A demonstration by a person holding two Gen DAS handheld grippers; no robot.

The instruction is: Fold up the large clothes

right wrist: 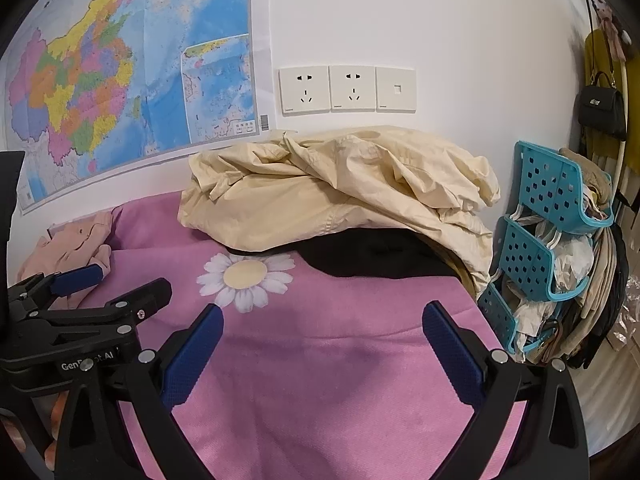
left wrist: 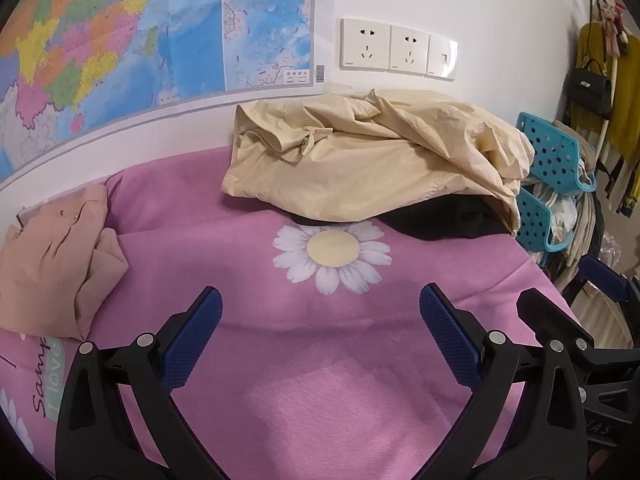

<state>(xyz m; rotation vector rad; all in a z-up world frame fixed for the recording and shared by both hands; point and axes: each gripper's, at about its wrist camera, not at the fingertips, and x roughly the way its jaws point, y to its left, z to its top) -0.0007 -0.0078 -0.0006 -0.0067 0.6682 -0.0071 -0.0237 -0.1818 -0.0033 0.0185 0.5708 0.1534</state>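
A folded pink garment (left wrist: pixel 56 264) is seen at the left edge of the bed (left wrist: pixel 320 380), well left of the left gripper (left wrist: pixel 320 308), fingers spread, nothing held. The crumpled beige jacket (right wrist: pixel 336 192) lies against the wall over a black garment (right wrist: pixel 380 256), well beyond the right gripper (right wrist: pixel 322 320), fingers likewise spread and empty.

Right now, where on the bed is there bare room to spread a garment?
Free: the pink sheet between the daisy print and both open hand-held grippers. Crowded: the cream jacket heaped on a black garment by the wall, and the folded pink garment left.
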